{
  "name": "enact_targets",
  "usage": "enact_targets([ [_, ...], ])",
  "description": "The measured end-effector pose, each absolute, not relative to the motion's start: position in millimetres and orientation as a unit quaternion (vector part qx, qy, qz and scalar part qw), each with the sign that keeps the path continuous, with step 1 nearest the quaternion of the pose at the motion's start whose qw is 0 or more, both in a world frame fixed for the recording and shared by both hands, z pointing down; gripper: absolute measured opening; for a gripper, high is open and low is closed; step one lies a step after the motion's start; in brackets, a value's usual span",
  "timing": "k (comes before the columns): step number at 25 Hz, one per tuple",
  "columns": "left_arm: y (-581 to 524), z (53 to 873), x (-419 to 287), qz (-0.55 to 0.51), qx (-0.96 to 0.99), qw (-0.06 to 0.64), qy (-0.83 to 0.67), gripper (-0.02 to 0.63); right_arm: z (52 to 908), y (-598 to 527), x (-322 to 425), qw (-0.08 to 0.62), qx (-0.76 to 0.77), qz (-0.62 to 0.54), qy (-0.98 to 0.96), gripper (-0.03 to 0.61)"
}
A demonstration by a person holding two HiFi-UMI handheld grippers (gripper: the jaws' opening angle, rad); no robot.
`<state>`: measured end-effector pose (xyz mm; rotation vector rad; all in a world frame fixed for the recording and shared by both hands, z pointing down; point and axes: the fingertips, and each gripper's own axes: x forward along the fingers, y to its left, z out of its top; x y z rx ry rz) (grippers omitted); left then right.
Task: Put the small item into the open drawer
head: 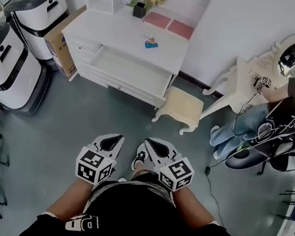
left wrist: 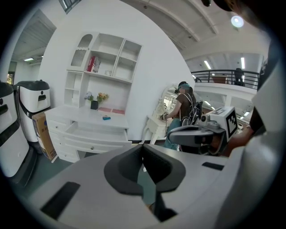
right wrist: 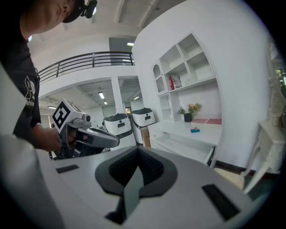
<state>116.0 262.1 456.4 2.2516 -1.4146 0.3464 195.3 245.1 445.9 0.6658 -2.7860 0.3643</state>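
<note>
The small blue item [head: 151, 44] lies on the far desk [head: 122, 28]. The left gripper [head: 112, 138] and right gripper [head: 153, 145] hang near the body, jaws together and empty.

Left gripper [head: 112, 141] and right gripper [head: 157, 147] side by side, held low, both closed, empty

Smooth white-painted drawer [head: 129, 67]; matt cream fabric-topped stool [head: 182, 105].
</note>
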Motion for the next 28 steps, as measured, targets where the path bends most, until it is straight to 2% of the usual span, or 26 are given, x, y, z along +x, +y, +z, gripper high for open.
enact_targets([
  [8,181,445,107,0.121,0.814,0.231,-0.519,0.014,426,154,188,0.091,0.229,0.108,-0.963,0.008],
  [18,70,439,115,0.124,0.802,0.23,-0.536,0.014,428,37,201,0.104,0.228,0.11,-0.962,0.008],
  [28,-1,435,129,0.14,0.796,0.217,-0.548,0.014,430,-23,203,0.102,0.197,0.088,-0.971,0.008],
])
